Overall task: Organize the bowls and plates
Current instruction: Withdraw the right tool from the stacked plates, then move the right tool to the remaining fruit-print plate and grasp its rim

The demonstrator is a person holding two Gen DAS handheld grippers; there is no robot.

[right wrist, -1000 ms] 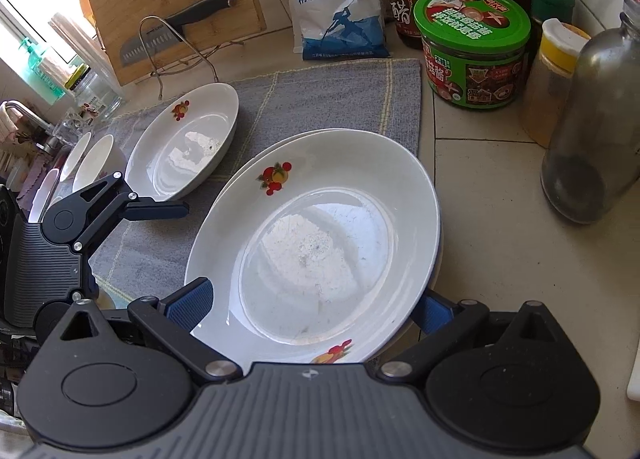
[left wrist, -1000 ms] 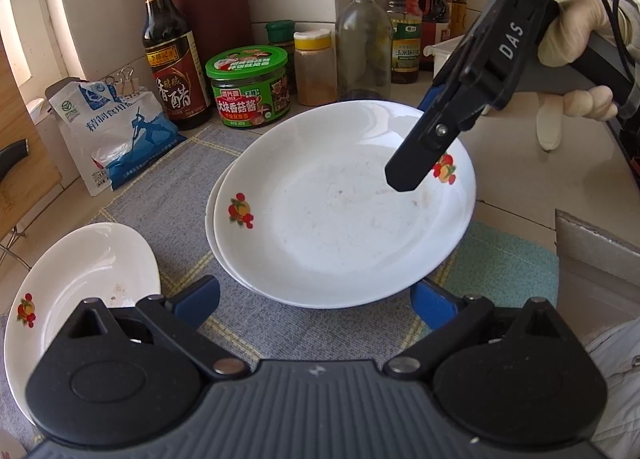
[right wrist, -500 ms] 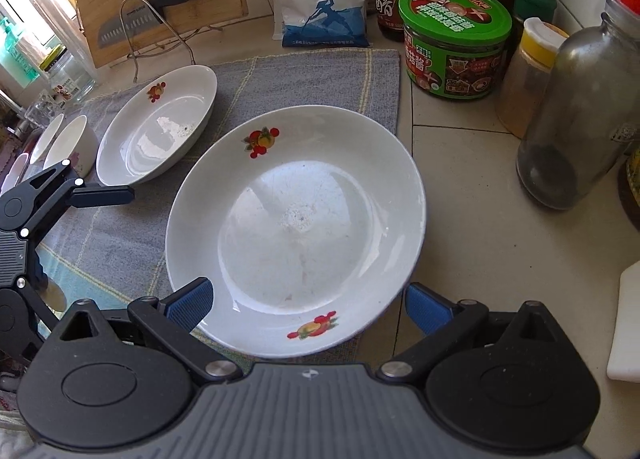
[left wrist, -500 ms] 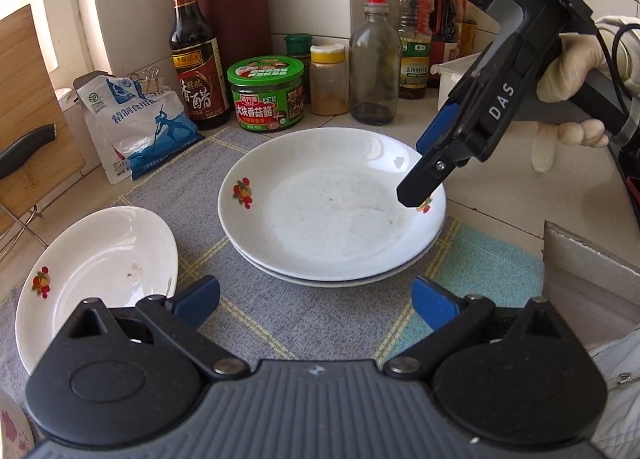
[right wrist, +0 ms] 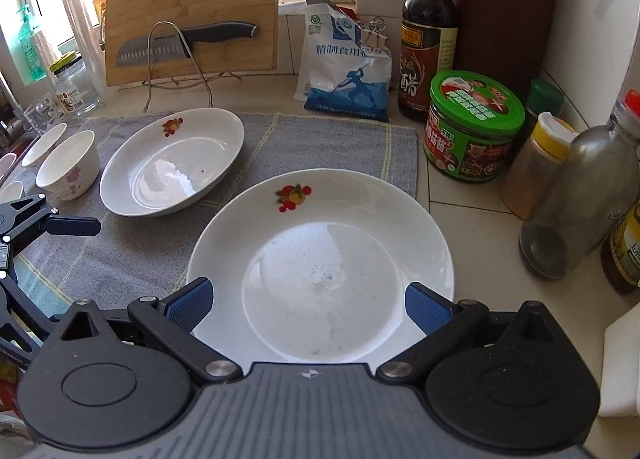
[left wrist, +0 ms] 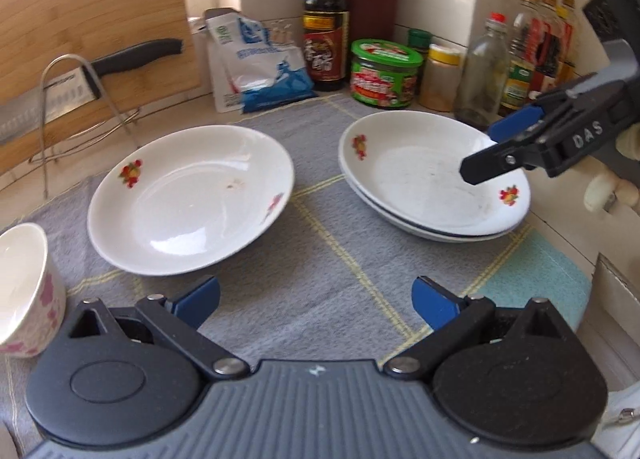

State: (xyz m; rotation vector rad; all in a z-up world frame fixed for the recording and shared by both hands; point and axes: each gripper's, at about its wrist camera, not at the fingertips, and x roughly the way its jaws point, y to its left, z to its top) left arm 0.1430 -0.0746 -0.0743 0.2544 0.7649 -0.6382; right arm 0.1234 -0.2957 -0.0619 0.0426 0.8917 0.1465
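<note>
A tiled kitchen counter point(left wrist: 560, 227) runs along a pale wall, with a grey woven cloth point(left wrist: 320, 259) crossed by thin yellow lines spread over it. From the left wrist view, the left gripper point(left wrist: 316, 305) hovers low over the cloth with its blue-padded jaws spread wide and nothing between them. Just ahead to its left sits a single glossy white plate point(left wrist: 192, 199) printed with small red fruit sprigs, and to the right a stack of two matching plates point(left wrist: 432, 179) rests near the cloth's far corner. A white bowl with pink flowers point(left wrist: 24, 291) stands at the left edge. The right gripper point(left wrist: 492, 147), its black body marked "DAS", reaches in over the stack's right rim, held by a gloved hand point(left wrist: 608, 187). Behind stand a bamboo cutting board point(left wrist: 92, 19), a black-handled knife point(left wrist: 80, 79) in a wire rack, a blue-and-white salt bag point(left wrist: 260, 67), a dark vinegar bottle point(left wrist: 324, 31) and a green-lidded jar point(left wrist: 386, 73). From the right wrist view, the right gripper point(right wrist: 310, 305) hangs directly above the stacked plates point(right wrist: 320, 259), jaws wide apart and holding nothing, one blue pad over each side of the near rim. The lone plate point(right wrist: 172, 163) lies further left on the cloth point(right wrist: 320, 147), with flowered bowls point(right wrist: 68, 165) beyond it and the left gripper point(right wrist: 76, 227) showing at the left edge. The salt bag point(right wrist: 344, 71) carries Chinese characters.
</note>
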